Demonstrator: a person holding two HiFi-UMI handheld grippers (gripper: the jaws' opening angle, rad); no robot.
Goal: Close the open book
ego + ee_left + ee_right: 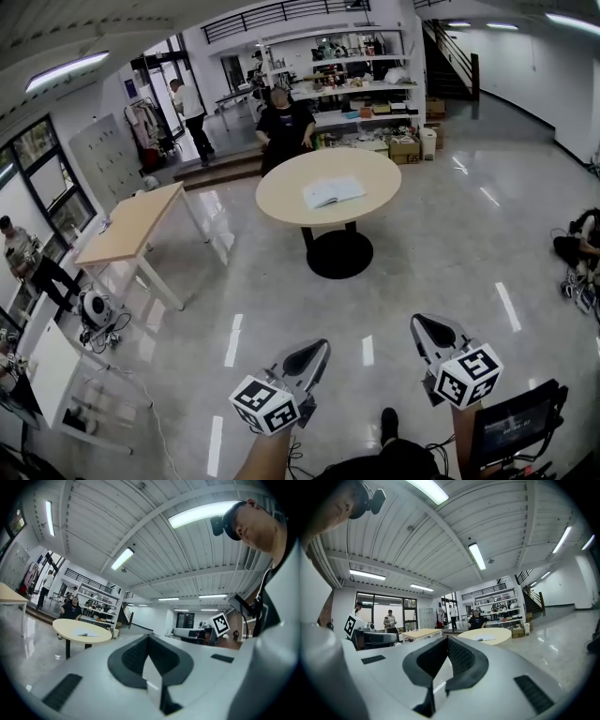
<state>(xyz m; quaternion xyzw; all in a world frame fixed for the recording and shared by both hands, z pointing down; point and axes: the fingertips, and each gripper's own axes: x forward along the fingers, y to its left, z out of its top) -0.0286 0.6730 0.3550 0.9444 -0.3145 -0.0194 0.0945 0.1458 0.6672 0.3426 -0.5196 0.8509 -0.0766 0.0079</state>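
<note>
An open book lies with its white pages up on a round beige table with a black pedestal, far ahead across the shiny floor. My left gripper and right gripper are held low in the near foreground, well short of the table, both pointing towards it. Each has its jaws together with nothing between them. The left gripper view shows its shut gripper with the book small at the left. In the right gripper view the shut gripper is in front, the book just beyond to the right.
A person in black stands right behind the round table. A rectangular wooden table stands to the left. Shelves line the back wall. Someone sits on the floor at the right edge. A dark screen is by my right arm.
</note>
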